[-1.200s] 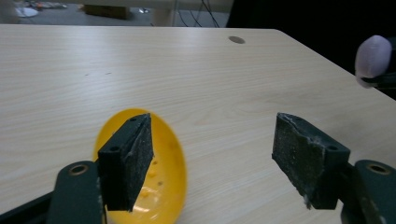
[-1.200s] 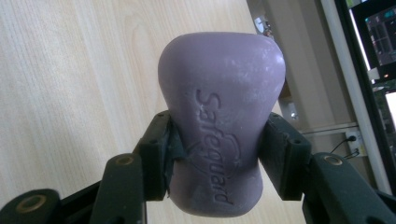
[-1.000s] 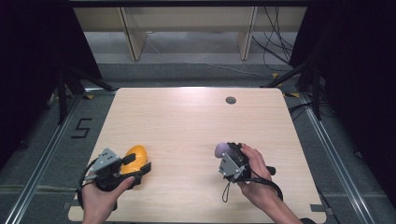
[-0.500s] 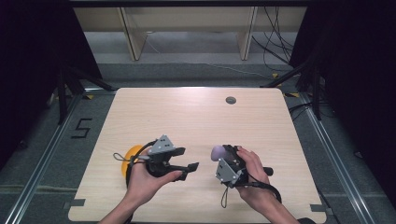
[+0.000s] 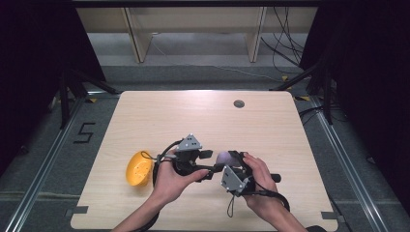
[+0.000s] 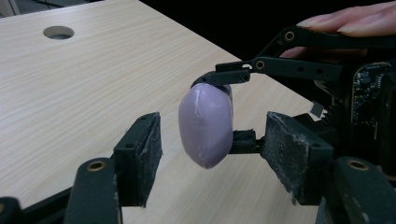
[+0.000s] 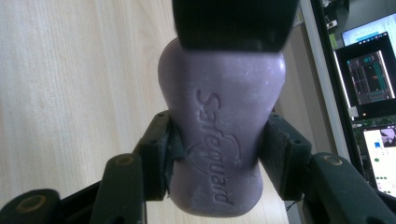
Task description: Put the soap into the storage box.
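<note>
The right gripper is clamping the purple soap bar. The left gripper is closing, 2 jaws apart, pads untouching; centre both pads before squeezing.

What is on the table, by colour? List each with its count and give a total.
Purple soap bar: 1
Yellow bowl: 1
Total: 2

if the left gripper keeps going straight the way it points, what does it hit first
Most likely the purple soap bar, held by the right gripper: it already sits between the left gripper pads, which have just been closing, with gaps either side.
</note>
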Demonstrator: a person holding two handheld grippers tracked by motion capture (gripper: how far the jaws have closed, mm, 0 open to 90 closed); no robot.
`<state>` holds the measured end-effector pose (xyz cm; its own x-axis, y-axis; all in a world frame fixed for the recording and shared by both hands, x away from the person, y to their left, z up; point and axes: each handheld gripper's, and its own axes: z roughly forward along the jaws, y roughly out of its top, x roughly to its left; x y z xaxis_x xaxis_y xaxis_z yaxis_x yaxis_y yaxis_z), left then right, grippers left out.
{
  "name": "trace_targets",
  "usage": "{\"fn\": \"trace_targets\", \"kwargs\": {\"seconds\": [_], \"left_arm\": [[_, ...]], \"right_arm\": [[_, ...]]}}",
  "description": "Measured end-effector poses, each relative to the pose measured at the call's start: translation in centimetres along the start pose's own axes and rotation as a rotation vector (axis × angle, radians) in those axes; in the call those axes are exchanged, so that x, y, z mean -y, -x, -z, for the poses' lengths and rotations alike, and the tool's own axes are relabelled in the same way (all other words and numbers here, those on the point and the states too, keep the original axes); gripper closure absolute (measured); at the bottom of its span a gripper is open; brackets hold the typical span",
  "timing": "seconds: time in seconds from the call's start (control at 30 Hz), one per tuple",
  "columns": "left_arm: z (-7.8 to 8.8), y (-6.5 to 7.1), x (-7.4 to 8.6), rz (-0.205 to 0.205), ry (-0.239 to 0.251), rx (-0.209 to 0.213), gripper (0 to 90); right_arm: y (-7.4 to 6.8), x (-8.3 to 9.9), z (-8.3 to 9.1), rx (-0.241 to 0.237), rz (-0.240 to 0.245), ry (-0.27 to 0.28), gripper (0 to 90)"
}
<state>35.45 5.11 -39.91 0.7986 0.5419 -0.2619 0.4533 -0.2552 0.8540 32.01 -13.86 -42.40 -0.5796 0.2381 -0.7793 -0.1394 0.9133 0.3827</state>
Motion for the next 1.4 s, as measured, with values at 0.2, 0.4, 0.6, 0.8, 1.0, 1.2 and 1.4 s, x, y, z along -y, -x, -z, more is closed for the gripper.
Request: {"fn": "trace_targets", "kwargs": {"seconds": [0.2, 0.4, 0.6, 0.8, 1.0, 1.2, 1.4], "left_arm": [[-0.9, -0.2, 0.2, 0.038, 0.005, 0.01, 44.4], [-1.5, -0.5, 0.2, 0.062, -0.003, 0.034, 46.0], [-2.1, -0.6, 0.2, 0.074, -0.019, 0.037, 46.2], [-2.5, -0.4, 0.1, 0.074, -0.017, 0.043, 49.8], [-2.5, -0.7, 0.1, 0.085, -0.007, 0.064, 54.2], [-2.8, -1.4, 0.5, 0.112, -0.01, 0.113, 57.9], [-2.8, -1.5, 0.6, 0.104, -0.037, 0.096, 58.7]], "right_arm": [[0.3, 0.1, 0.0, -0.001, 0.044, 0.009, 50.1], [0.1, 0.0, 0.0, -0.005, 0.022, -0.006, 50.1], [0.4, -0.1, 0.1, 0.006, 0.07, -0.008, 50.1], [0.3, -0.2, 0.2, 0.001, 0.064, 0.005, 50.2], [0.3, -0.2, 0.4, 0.015, 0.082, 0.011, 50.2], [0.2, -0.4, 0.4, 0.017, 0.095, 0.017, 50.1], [-0.2, -0.4, 0.1, -0.013, 0.074, 0.014, 50.1]]}}
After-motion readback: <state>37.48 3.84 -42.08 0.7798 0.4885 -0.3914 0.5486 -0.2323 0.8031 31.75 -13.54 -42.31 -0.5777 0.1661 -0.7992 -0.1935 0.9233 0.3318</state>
